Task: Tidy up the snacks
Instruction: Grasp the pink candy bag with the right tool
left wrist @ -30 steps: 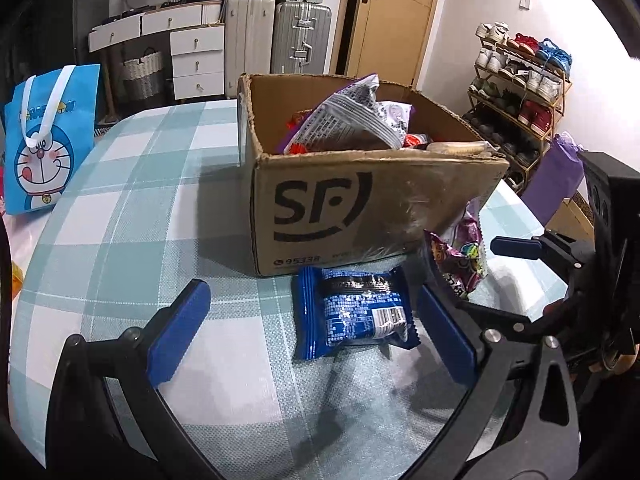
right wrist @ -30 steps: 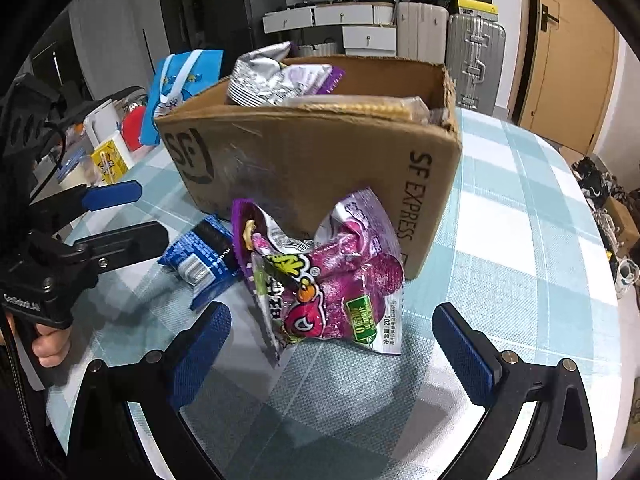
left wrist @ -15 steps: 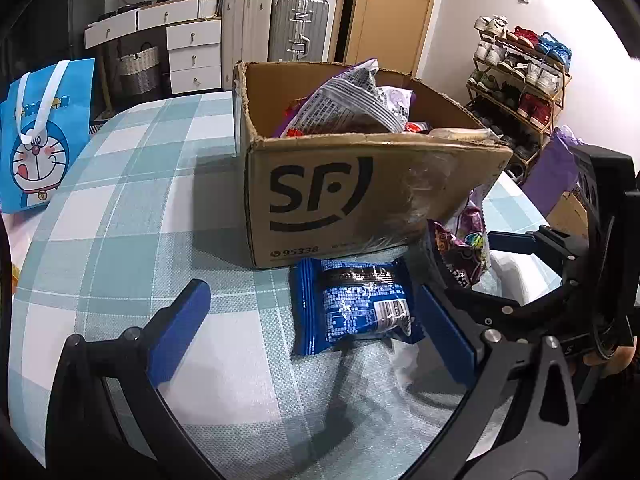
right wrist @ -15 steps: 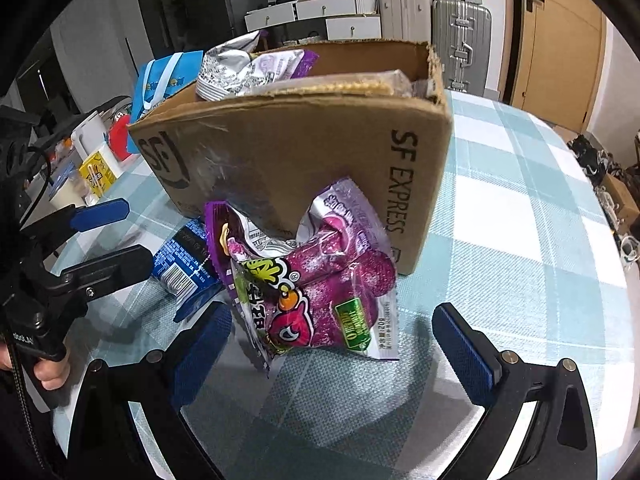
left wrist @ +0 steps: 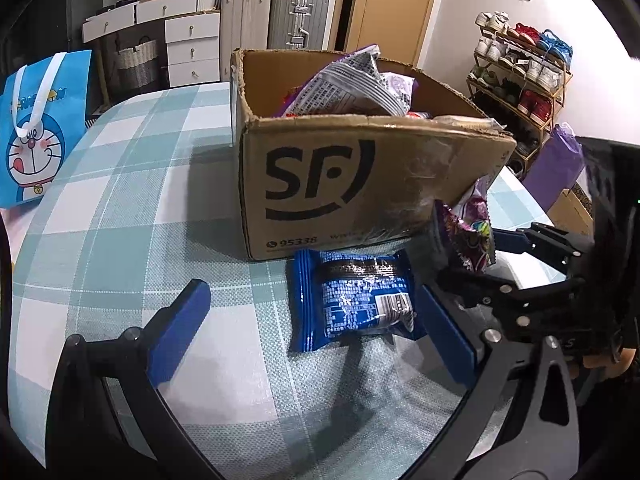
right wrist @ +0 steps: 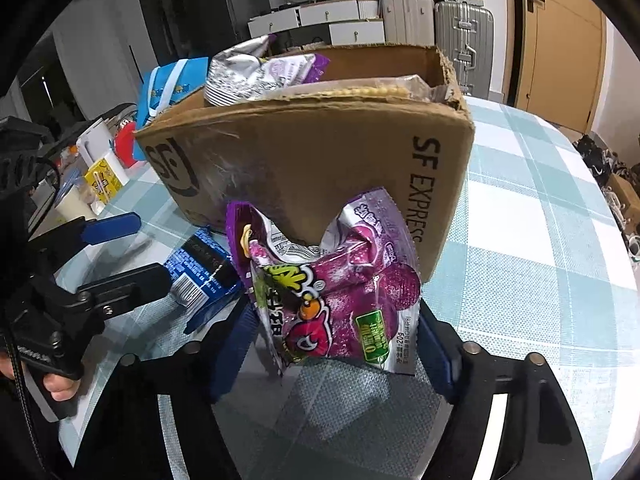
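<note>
A purple candy bag [right wrist: 340, 300] stands propped against the corner of the SF cardboard box [right wrist: 320, 160], which is full of snack bags. My right gripper [right wrist: 334, 352] straddles the bag's lower part. Its jaws are closing, and the blue pads [right wrist: 434, 356] sit at the bag's two side edges without visibly squeezing it. A blue snack packet [left wrist: 356, 300] lies flat on the checked tablecloth in front of the box [left wrist: 320, 184]. My left gripper [left wrist: 312, 300] is open around it, the packet lying nearer the right finger. From the left wrist view the purple bag [left wrist: 468, 236] shows at the box corner.
The round table [left wrist: 120, 200] carries a blue cartoon bag [left wrist: 36, 132] at far left. Small cartons and cups [right wrist: 100, 180] stand beyond the left gripper [right wrist: 132, 252]. A shoe rack [left wrist: 520, 80], suitcases and drawers line the room behind.
The right gripper's jaws have come in from wide open to the sides of the purple bag. Both views have edged slightly closer to the box. The left gripper stays open.
</note>
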Demonstrator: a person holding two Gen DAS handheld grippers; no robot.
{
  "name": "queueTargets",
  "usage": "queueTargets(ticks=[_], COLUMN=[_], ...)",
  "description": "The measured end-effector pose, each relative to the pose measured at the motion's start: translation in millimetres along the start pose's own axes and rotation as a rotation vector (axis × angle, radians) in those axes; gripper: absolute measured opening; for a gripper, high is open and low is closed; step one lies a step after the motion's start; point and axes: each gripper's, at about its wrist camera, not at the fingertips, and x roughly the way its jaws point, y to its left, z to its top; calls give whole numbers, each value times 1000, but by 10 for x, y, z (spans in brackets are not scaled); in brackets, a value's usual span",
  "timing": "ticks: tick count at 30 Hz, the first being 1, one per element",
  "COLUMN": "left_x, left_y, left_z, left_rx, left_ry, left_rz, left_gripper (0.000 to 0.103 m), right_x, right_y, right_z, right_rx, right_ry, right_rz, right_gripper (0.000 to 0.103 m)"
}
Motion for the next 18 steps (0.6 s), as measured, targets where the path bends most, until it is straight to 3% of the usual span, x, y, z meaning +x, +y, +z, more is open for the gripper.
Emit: queueTargets(ticks=[3, 9, 18], left_x=[14, 13, 63], left_y=[2, -4, -60], left_z=[-8, -24, -53], left_rx=[-4, -6, 17], left_ry=[6, 7, 29], left_rz=[4, -1, -23], left_gripper=[102, 102, 102], right_x=[-44, -80, -266], right_y=[33, 49, 55], right_z=[-8, -37, -56], right_rx=[-11, -27, -54], right_ry=[-10, -22, -46], right_rz=[20, 28, 57], right_gripper=[63, 53, 50])
